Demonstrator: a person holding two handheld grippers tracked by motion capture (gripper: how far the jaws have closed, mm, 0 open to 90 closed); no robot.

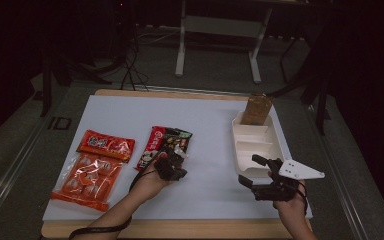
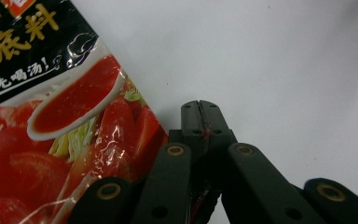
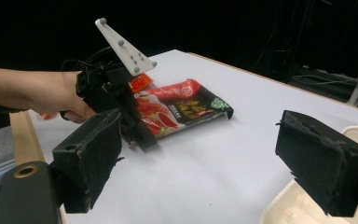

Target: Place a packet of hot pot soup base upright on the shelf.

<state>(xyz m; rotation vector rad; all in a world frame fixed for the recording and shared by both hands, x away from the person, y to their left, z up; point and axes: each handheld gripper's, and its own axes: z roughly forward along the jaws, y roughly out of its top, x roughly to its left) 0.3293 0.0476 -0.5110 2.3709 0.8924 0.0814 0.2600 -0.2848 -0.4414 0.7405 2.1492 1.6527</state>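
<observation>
Pinching the near corner of the tomato hotpot-base packet point(image 1: 163, 146) in your left gripper point(image 2: 201, 116), jaws closed on its edge, you can drag it across the white surface point(image 1: 205, 125) toward the compartment tray point(image 1: 258, 145), where your right gripper point(image 1: 254, 171) waits, jaws wide open and empty.

Both grippers are black, with brass-ringed pivots on the left gripper point(image 2: 204, 122). The right gripper point(image 3: 214, 163) has square foam-like pads point(image 3: 324, 164). A grey three-cornered plate point(image 1: 301, 170) with small screws sits above the right gripper's jaws, and a black cable point(image 1: 97, 230) trails from the left gripper.
</observation>
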